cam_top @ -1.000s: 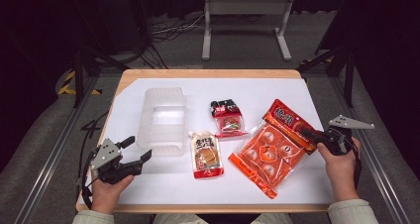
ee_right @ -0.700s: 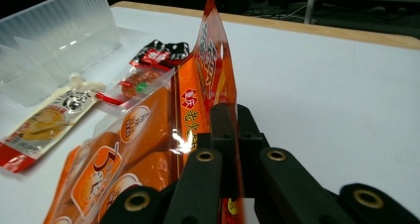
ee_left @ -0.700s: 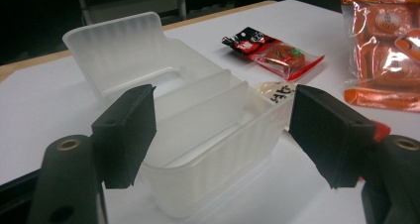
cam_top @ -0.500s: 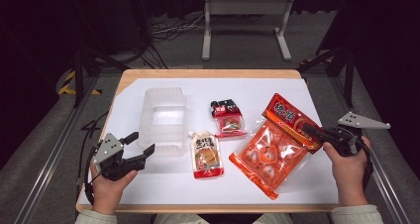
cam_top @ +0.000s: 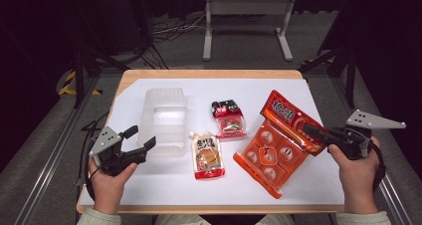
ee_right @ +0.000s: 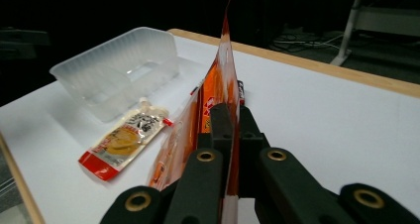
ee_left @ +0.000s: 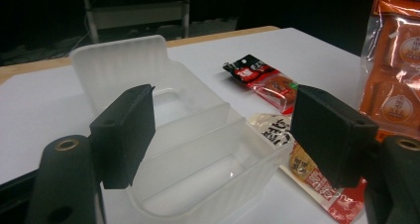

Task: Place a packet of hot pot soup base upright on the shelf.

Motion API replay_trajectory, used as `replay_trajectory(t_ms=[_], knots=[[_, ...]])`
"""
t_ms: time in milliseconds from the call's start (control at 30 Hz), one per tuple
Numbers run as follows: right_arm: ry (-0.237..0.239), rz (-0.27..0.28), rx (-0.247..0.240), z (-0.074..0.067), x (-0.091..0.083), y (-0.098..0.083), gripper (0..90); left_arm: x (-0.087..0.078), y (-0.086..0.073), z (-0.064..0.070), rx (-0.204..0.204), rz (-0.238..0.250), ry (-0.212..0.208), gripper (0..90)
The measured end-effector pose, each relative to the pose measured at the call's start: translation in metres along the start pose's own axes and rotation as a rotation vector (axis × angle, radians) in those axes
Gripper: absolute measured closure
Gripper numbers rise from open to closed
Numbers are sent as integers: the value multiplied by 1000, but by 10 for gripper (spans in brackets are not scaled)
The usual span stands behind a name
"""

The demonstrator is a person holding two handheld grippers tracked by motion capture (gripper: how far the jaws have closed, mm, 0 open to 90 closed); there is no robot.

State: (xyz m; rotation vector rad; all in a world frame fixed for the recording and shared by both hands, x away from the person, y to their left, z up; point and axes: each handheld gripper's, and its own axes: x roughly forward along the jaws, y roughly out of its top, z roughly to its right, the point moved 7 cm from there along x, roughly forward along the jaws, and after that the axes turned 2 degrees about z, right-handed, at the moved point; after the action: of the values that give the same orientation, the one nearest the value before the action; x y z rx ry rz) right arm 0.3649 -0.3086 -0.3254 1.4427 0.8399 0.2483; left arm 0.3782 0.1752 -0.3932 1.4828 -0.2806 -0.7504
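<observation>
Clamped tight, the right gripper (cam_top: 312, 132) is pinching the big orange snack bag (cam_top: 278, 144) by its upper right edge, and the bag is being tilted up off the white table (cam_top: 318, 185), its lower corner near the tabletop. Jaws apart and empty, the left gripper (cam_top: 141, 138) is being held just beside the clear plastic tray (cam_top: 164, 116).

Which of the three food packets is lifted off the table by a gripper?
The large orange snack bag: the right gripper pinches its upper edge. The yellow sauce pouch and the small red-black packet lie flat, untouched.
</observation>
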Motion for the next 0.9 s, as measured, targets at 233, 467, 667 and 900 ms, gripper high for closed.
replay_trajectory(t_ms=[233, 467, 667, 900], knots=[[13, 16, -59, -17, -8, 18, 900, 0, 5, 1, 22, 54, -38, 318], [54, 21, -82, -26, -10, 26, 900, 6, 5, 3, -11, 16, 6, 143], [69, 15, -131, -36, -11, 35, 900, 14, 3, 8, -11, 13, -24, 112], [61, 11, -149, -35, -8, 45, 900, 19, 4, 22, 21, 21, -139, 28]])
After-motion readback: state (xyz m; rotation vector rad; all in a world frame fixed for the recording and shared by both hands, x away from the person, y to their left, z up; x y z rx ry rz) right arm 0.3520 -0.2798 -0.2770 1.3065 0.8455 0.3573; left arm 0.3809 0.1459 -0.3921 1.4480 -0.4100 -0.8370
